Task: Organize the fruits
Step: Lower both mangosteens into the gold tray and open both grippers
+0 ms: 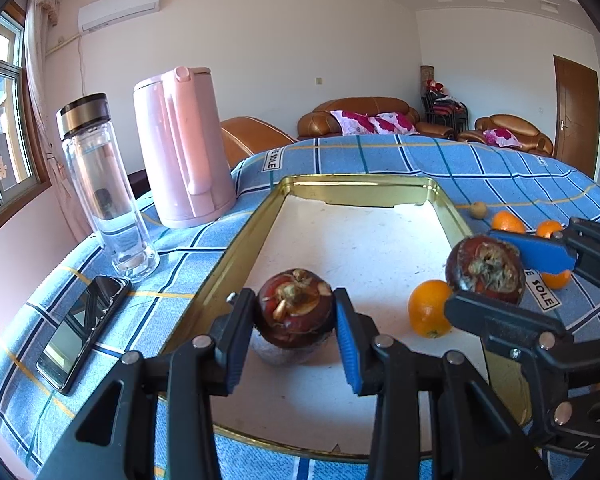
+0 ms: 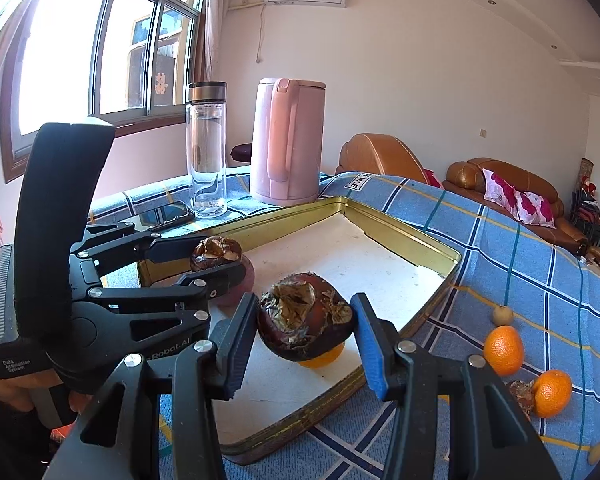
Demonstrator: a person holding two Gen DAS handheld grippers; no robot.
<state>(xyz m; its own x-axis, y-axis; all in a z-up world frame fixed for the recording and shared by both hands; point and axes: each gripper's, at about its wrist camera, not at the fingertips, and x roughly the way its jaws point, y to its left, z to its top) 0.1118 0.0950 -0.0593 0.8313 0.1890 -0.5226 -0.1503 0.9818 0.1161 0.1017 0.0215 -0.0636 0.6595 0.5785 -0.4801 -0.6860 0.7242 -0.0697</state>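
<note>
At the far left of the left wrist view a dark phone (image 1: 82,332) lies flat on the blue checked cloth (image 1: 172,256) that covers the bench, with a clear glass bottle (image 1: 104,188) standing just behind it and a pink kettle (image 1: 180,148) upright to the bottle's right. Next comes the gold-rimmed tray (image 1: 236,248) with its white floor, set on the cloth. Over the tray's near end the left hand-held gripper (image 1: 296,312) is closed partway, its pads pressed against both sides of a dark red mangosteen (image 1: 296,308) held stem side up just above the tray floor, over its own shadow. Further right, one orange (image 1: 430,308) lies inside the tray near its right wall. Just beside it the right hand-held gripper (image 1: 488,268) is also closed partway, gripping a second mangosteen (image 1: 486,270) at the tray's right edge; in the right wrist view that fruit (image 2: 306,322) sits clamped between the two pads, hanging over the orange in the tray. Beyond the tray's right wall, three more oranges (image 1: 508,222) lie loose on the cloth, with a small tan round fruit (image 1: 479,210) just behind them. The right wrist view shows another dark fruit (image 2: 522,394) touching one orange (image 2: 552,392) on the cloth.
</note>
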